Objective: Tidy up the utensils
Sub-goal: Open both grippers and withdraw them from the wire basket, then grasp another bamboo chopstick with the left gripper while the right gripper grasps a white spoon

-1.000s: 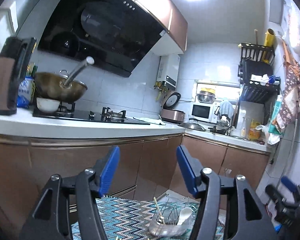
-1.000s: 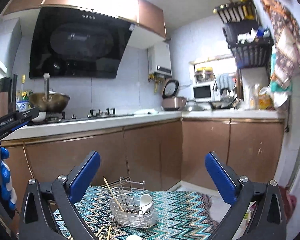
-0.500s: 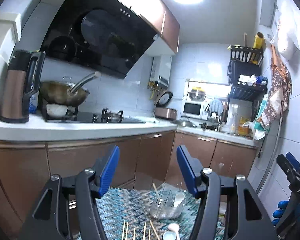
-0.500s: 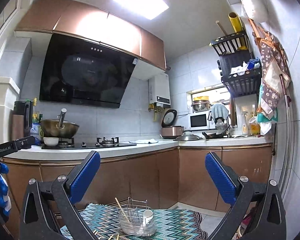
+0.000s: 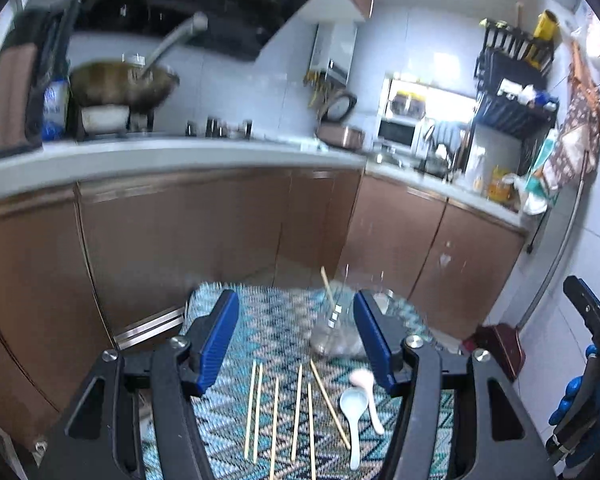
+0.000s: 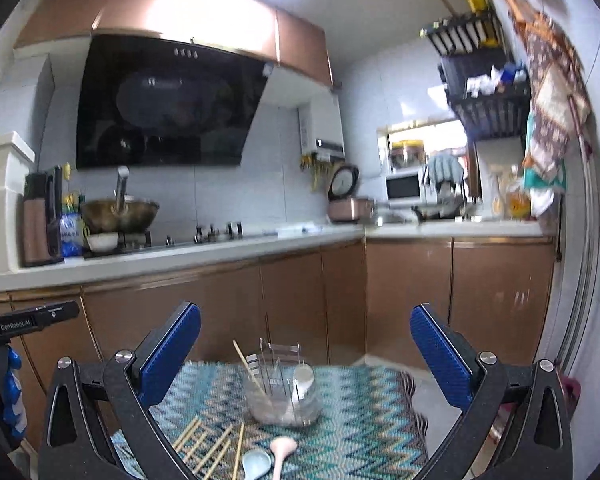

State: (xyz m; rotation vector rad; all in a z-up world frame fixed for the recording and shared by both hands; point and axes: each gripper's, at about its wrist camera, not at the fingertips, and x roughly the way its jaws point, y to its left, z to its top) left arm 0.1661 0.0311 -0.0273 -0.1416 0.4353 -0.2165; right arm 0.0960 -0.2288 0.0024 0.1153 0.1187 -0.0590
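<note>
A wire utensil basket (image 6: 282, 398) stands on a zigzag-patterned mat (image 6: 360, 420); it holds a chopstick (image 6: 249, 372) and a white spoon (image 6: 302, 378). It also shows blurred in the left wrist view (image 5: 336, 332). Several wooden chopsticks (image 5: 276, 416) lie on the mat (image 5: 260, 332) in front of it, with a pale blue spoon (image 5: 354, 412) and a pink spoon (image 5: 366, 392) to their right. In the right wrist view the chopsticks (image 6: 208, 446), blue spoon (image 6: 256, 462) and pink spoon (image 6: 282, 450) lie low. My left gripper (image 5: 296, 336) is open and empty above the chopsticks. My right gripper (image 6: 306, 352) is wide open and empty.
Brown kitchen cabinets (image 6: 300, 296) and a white counter (image 6: 180, 252) run behind the mat. A wok (image 6: 120, 214) sits on the stove. The right gripper's body (image 5: 592, 364) with a blue-gloved hand shows at the left view's right edge. The mat's far edge drops to the floor (image 6: 432, 384).
Both cameras have tilted downward. The loose chopsticks and the two spoons on the mat have come into fuller view. Both grippers stay open.
</note>
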